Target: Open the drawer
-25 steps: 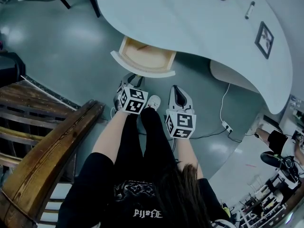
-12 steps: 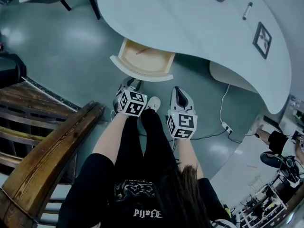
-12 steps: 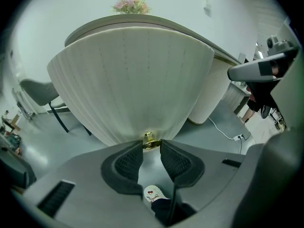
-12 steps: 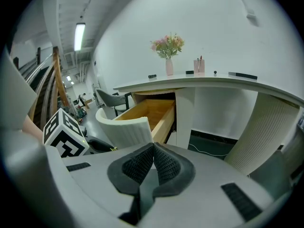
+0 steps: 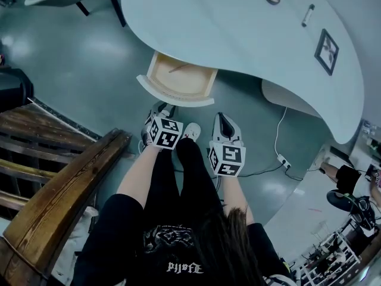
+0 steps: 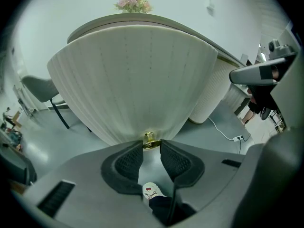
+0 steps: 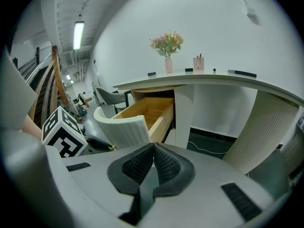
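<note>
Knob [image 6: 151,139] first: the left gripper [image 6: 152,148] has its jaw tips pinched on that small brass knob, right at its nose. The right gripper [image 7: 153,147] idles alongside, jaws pressed together on nothing. I'd pull straight back along the slide, level, no twisting (such a shallow pinch could slip off). Beyond the tips, the drawer [image 5: 178,79] sits well out of the desk [image 5: 250,28], curved front facing the gripper, its length running directly away underneath the top.
</note>
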The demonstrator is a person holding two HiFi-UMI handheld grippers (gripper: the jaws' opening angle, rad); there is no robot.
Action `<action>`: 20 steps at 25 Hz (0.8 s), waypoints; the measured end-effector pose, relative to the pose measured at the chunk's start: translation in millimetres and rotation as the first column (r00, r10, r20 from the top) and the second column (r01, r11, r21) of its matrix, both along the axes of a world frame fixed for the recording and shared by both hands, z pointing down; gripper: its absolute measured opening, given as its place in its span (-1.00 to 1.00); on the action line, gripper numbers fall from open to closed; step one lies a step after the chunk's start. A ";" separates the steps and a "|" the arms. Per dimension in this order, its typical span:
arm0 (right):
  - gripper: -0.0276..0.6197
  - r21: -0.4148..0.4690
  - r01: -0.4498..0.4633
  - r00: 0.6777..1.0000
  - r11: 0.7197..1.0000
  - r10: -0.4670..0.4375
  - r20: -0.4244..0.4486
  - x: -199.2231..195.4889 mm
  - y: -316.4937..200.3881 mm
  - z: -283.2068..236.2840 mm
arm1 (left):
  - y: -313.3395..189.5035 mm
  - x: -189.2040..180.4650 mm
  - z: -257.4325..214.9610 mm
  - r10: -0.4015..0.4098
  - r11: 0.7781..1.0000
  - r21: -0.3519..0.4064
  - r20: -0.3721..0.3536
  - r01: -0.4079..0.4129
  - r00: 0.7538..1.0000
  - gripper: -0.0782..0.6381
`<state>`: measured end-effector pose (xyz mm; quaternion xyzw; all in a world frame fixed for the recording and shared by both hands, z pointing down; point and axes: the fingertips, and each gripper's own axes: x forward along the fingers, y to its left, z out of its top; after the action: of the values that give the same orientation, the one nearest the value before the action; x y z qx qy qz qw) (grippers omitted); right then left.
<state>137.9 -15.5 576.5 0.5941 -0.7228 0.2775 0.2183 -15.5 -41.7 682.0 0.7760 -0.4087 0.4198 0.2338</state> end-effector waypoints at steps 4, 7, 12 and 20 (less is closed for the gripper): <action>-0.83 -0.001 0.007 1.000 1.000 -0.007 -0.001 2.9 -2.3 -1.9 | 3.8 0.1 0.1 -0.003 1.000 -0.010 0.008 0.004 1.000 -0.43; -0.83 -0.001 0.011 1.000 1.000 -0.011 -0.002 4.7 -3.3 -3.0 | 6.7 -0.5 1.0 -0.005 1.000 -0.018 0.013 0.005 1.000 -0.43; -0.83 -0.005 0.013 1.000 1.000 -0.013 -0.001 8.1 -1.8 -5.4 | 14.7 -3.7 1.2 -0.006 1.000 -0.031 0.025 0.007 1.000 -0.43; -0.83 -0.008 0.026 1.000 1.000 -0.026 -0.005 12.7 -3.3 -8.2 | 21.8 -5.9 1.8 0.001 0.999 -0.035 0.040 0.000 0.999 -0.43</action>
<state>150.5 -18.8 568.3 0.5846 -0.7286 0.2760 0.2262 -21.4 -19.8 683.9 0.7633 -0.4057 0.4425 0.2387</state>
